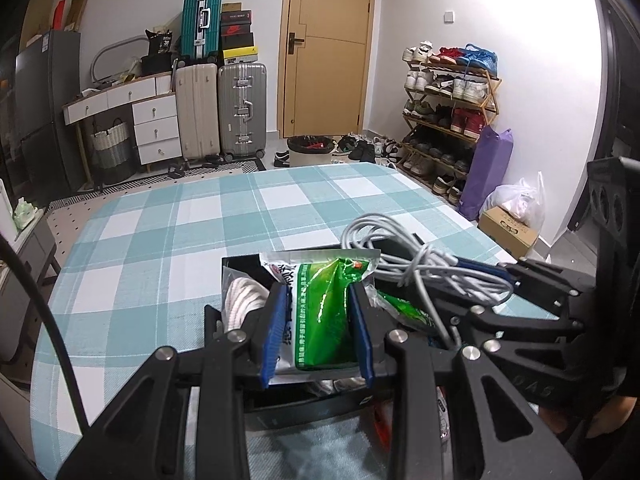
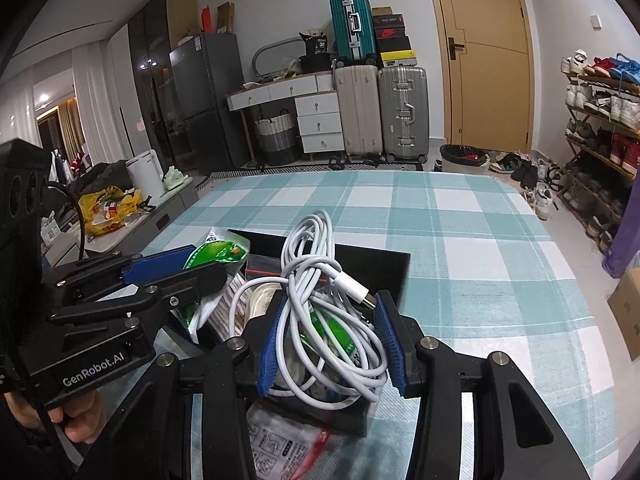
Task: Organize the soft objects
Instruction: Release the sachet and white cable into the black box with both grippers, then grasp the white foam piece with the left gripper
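Observation:
A black open box (image 1: 244, 268) (image 2: 372, 268) stands on the checked tablecloth and holds soft items. My left gripper (image 1: 318, 292) is shut on a green and white sachet (image 1: 326, 312), held over the box; it also shows in the right wrist view (image 2: 214, 254). My right gripper (image 2: 330, 304) has its jaws around a coiled white USB cable (image 2: 316, 272) above the box; the cable also shows in the left wrist view (image 1: 416, 260). A white rope coil (image 1: 240, 296) lies in the box's left part. Other packets in the box are partly hidden.
The table with the teal and white checked cloth (image 1: 200, 220) (image 2: 460, 220) stretches ahead. A clear packet with red print (image 2: 280, 440) lies in front of the box. Suitcases (image 1: 222, 108), a door, a shoe rack (image 1: 448, 112) and a bin stand beyond the table.

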`<action>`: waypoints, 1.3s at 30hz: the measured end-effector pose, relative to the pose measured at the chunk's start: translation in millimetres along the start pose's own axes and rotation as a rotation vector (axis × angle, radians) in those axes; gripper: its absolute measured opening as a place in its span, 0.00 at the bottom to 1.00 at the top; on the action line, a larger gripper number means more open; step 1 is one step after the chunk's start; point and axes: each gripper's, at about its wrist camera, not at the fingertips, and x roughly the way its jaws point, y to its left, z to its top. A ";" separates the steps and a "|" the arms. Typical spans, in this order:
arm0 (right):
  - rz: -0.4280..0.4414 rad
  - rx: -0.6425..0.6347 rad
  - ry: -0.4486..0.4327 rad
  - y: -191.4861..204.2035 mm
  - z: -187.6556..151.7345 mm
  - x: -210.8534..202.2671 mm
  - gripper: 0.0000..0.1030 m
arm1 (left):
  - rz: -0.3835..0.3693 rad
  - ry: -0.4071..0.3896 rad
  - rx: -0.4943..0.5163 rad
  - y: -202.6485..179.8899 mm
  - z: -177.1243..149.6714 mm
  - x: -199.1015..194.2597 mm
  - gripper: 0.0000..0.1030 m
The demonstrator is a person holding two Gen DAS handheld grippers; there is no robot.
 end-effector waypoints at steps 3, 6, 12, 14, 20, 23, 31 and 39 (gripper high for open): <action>-0.003 -0.006 0.001 1.0 0.3 4.6 0.42 | 0.006 0.001 -0.001 -0.3 2.3 3.3 0.30; -0.005 -0.026 -0.011 1.7 0.0 3.4 0.49 | 0.009 0.013 0.006 -2.2 3.6 7.7 0.31; -0.037 -0.019 -0.041 -7.1 -2.6 -15.5 0.61 | 0.006 0.035 0.020 -6.6 3.0 14.7 0.31; -0.039 -0.017 -0.047 -10.5 -4.3 -20.9 0.67 | 0.006 0.042 0.015 -5.9 2.7 17.8 0.33; -0.038 -0.011 -0.060 -13.8 -10.5 -34.3 0.84 | 0.006 0.052 0.018 -8.2 1.3 15.6 0.59; -0.046 -0.007 -0.050 -16.1 -14.0 -37.3 0.90 | 0.014 0.045 0.047 -10.8 0.7 5.8 0.71; -0.028 0.014 -0.012 -17.5 -25.1 -45.7 0.99 | 0.046 0.018 -0.015 3.7 -9.8 -26.6 1.00; -0.003 -0.010 0.030 -5.9 -41.1 -56.0 0.99 | 0.093 0.030 -0.053 16.3 -31.7 -46.8 1.00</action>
